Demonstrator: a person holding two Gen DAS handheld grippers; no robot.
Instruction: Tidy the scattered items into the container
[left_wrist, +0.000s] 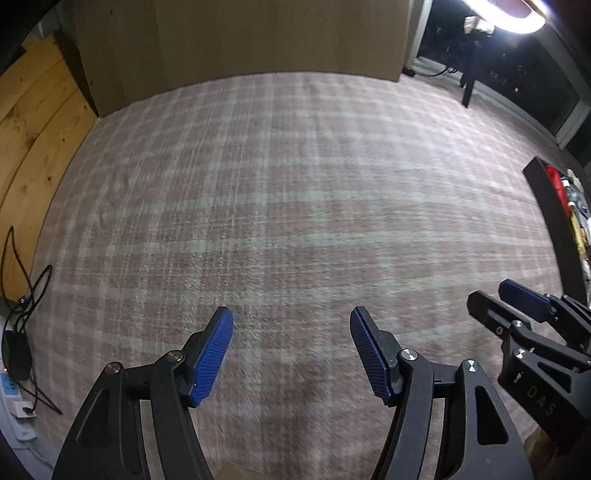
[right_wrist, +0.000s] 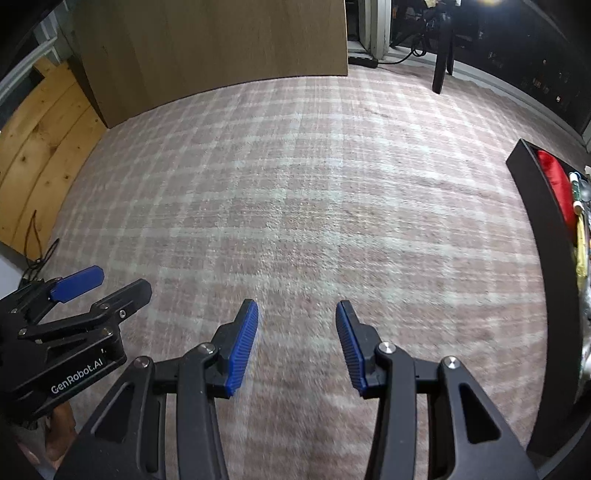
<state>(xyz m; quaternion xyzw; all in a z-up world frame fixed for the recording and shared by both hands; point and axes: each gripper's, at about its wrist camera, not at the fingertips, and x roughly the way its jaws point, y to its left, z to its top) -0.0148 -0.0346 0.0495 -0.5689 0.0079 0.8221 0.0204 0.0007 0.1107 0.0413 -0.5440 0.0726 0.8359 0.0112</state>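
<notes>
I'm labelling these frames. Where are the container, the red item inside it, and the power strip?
Container (right_wrist: 532, 192): right wrist view, on its dark near wall.
Red item (right_wrist: 554, 181): right wrist view, its middle.
Power strip (left_wrist: 16, 402): left wrist view, its white body.

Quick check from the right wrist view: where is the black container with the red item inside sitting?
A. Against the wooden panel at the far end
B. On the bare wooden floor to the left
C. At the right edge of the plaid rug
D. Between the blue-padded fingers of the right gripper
C: the black container with the red item stands on the pink plaid rug at the view's right edge.
</notes>
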